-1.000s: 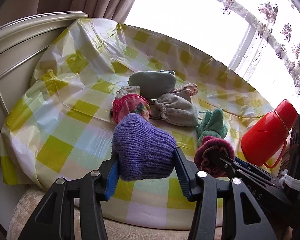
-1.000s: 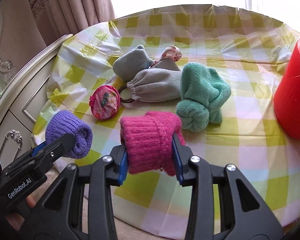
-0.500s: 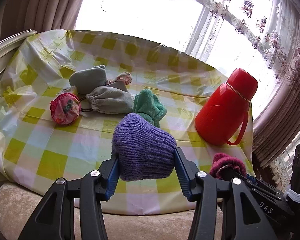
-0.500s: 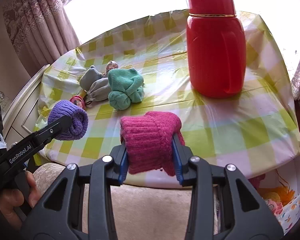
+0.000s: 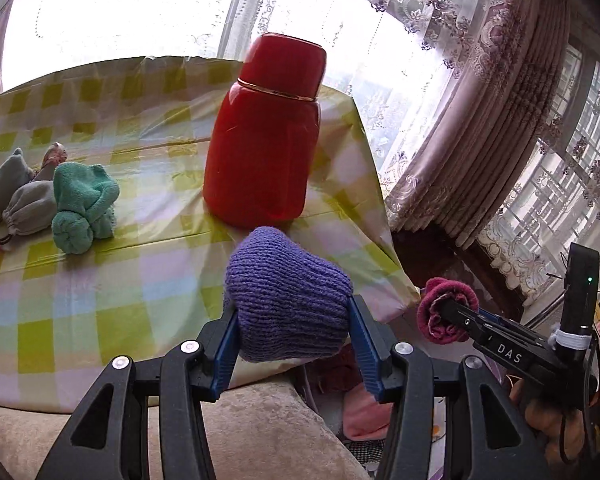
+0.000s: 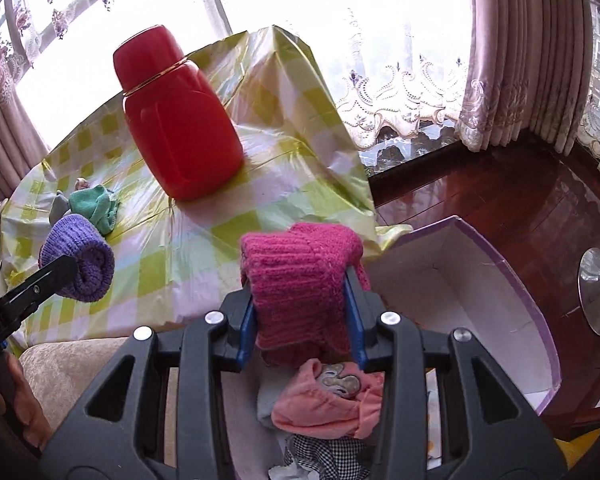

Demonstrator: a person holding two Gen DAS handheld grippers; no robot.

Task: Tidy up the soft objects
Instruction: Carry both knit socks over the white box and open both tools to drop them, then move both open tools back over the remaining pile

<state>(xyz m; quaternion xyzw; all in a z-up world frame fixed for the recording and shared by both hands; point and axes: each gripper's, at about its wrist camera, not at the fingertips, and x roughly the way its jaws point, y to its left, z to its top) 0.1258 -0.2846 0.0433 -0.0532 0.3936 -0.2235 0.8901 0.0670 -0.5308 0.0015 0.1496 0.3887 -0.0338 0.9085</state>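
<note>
The purple knit roll (image 5: 288,300) sits clamped crosswise in your left gripper (image 5: 292,332), the blue pads pressed into its two flanks with the jaws partway closed, and it hangs over the near right corner of the checked tablecloth (image 5: 100,280). It looks light and springy, so the pads probably sink into the yarn rather than bite; hold it across the thick middle as you do now, since a grip near the loose rolled end would likely let it unwind. Far left on the cloth lie the grey pouches (image 5: 24,196) and, touching them, the green towel bundle (image 5: 84,212); these too should squash readily and are best taken around the bulk, not by a flap. The red flask (image 5: 264,136) stands upright in the middle, hard and easy to tip, so swing wide of it. Further right, your right gripper (image 6: 302,320) holds the magenta knit roll (image 6: 300,280) the same way, jaws partly closed on its sides, just above the near edge of the white box with purple trim (image 6: 540,320), where a pink garment (image 6: 328,404) and a checked cloth (image 6: 328,456) already lie. Being so light, the roll may cling to the pads when released.
</note>
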